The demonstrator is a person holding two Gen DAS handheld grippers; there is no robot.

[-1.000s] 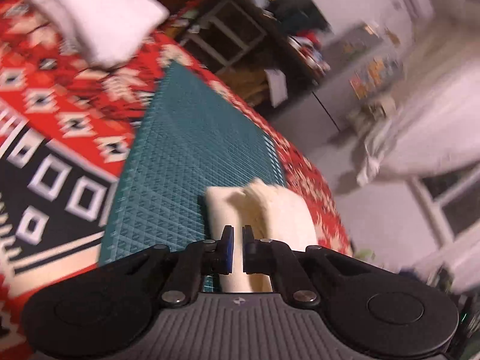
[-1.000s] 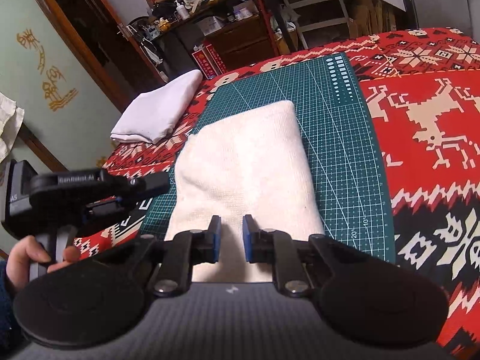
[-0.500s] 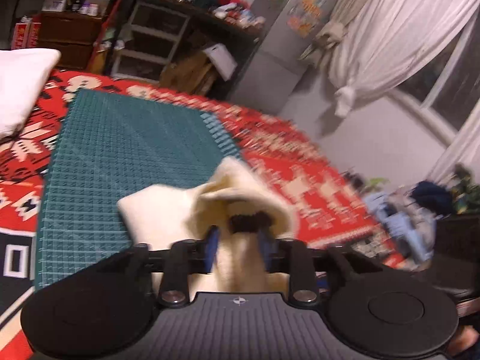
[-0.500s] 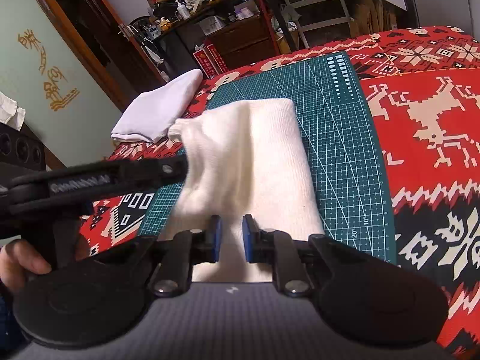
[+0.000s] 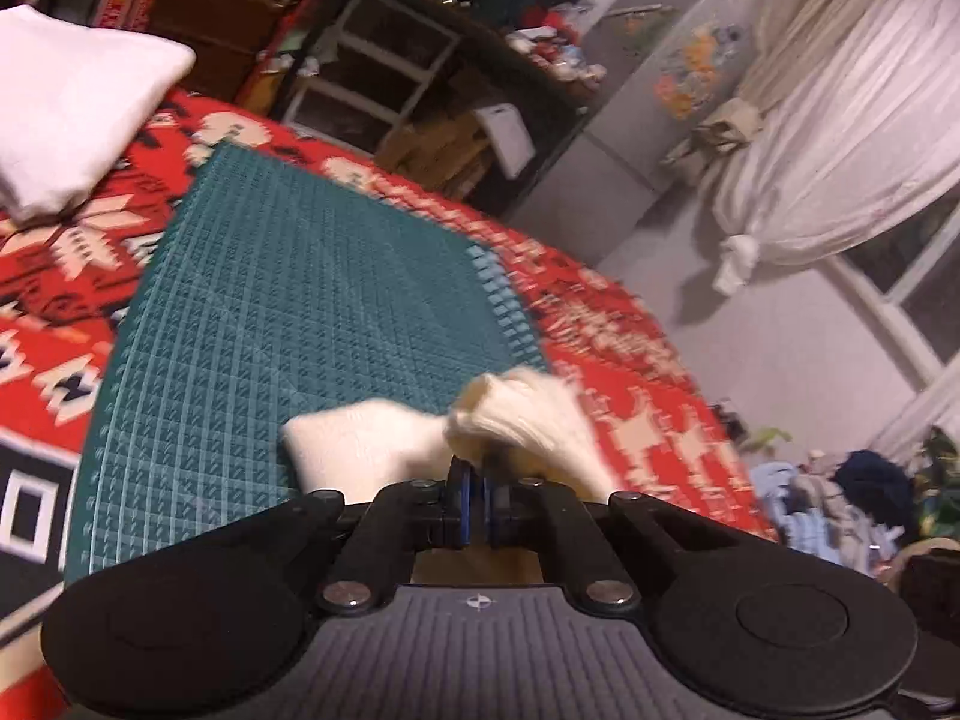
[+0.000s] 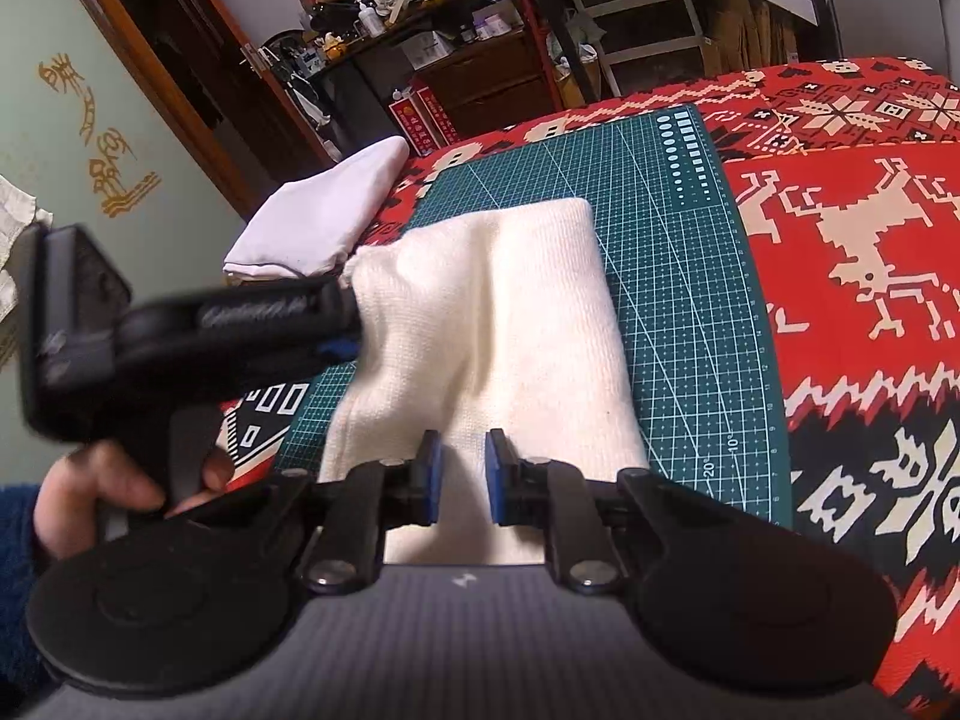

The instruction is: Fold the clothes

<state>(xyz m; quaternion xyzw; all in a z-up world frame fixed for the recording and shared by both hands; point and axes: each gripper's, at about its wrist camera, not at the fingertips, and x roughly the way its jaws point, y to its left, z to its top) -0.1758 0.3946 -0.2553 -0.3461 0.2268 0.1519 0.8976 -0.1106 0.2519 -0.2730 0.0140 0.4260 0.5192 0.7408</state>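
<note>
A cream knitted cloth (image 6: 498,324) lies folded lengthwise on the green cutting mat (image 6: 678,276). My left gripper (image 6: 345,324) comes in from the left and is shut on the cloth's far left corner, which is lifted off the mat and bunched. In the left wrist view the left gripper (image 5: 477,480) has its blue pads pressed together on that bunched cream cloth (image 5: 516,414). My right gripper (image 6: 463,474) hovers over the cloth's near edge. Its pads stand a narrow gap apart, and nothing is visibly pinched between them.
A folded white cloth (image 6: 324,222) rests on the red patterned blanket (image 6: 852,276) beyond the mat's far left corner. A person's hand (image 6: 90,498) holds the left gripper's handle at lower left. Shelves and clutter stand past the bed's far edge.
The left gripper opened around the cloth's corner, then shut on it. It has raised the corner and carried it a little toward the cloth's middle. The right gripper has stayed still.
</note>
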